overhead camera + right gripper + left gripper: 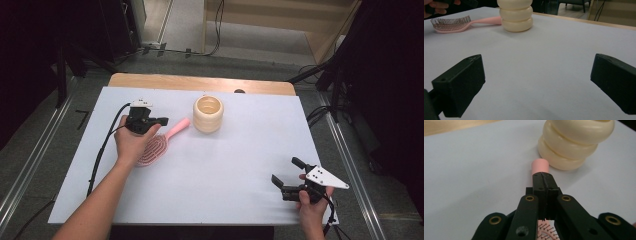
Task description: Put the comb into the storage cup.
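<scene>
A pink plastic hairbrush (159,144) lies flat on the smooth white table (225,165), its slotted oval head toward the person and its round, blunt-ended handle pointing at a cream ribbed cup (208,114) of three stacked rounded rings, just beside it. The left gripper (543,178) hovers over the handle with its matte black jaws pressed together, nothing between them. The right gripper (287,170) rests near the table's front right corner, its blocky jaws spread wide over bare surface

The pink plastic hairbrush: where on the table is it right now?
In the high view the pink plastic hairbrush lies left of centre, its handle tip near the cream ribbed cup, under the shut left gripper.
</scene>
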Demonstrator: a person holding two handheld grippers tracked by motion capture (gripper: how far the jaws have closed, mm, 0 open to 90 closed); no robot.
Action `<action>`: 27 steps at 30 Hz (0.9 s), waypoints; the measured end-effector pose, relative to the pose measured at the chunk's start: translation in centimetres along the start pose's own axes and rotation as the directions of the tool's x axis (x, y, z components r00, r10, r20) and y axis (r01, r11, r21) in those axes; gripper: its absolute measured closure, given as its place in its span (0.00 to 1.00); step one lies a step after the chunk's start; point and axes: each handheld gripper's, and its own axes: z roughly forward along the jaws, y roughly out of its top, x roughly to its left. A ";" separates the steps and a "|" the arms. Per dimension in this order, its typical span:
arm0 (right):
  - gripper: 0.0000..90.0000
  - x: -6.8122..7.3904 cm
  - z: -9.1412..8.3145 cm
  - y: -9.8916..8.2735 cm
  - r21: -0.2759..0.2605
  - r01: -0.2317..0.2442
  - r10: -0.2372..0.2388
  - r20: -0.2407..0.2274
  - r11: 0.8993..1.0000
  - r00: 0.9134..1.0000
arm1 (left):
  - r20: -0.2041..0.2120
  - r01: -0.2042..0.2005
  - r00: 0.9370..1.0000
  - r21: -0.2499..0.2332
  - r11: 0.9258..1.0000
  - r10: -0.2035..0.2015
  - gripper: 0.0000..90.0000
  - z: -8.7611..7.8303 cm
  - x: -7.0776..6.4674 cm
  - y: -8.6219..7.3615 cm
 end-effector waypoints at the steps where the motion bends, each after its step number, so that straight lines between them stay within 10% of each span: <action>1: 0.00 0.0 0.0 0.0 0.000 0.000 0.000 0.000 1.000 1.000 | 0.000 0.000 1.000 0.000 1.000 0.000 1.00 0.0 0.0 0.0; 16: 0.00 -0.1 0.1 0.0 0.005 0.002 -0.002 -0.009 1.000 1.000 | -0.114 0.031 0.993 0.150 0.988 -0.014 1.00 3.6 0.0 1.6; 27: 0.00 -0.1 0.1 0.0 0.006 0.000 0.000 -0.011 1.000 1.000 | -0.070 0.035 0.997 0.188 0.982 -0.022 1.00 4.7 -0.1 1.7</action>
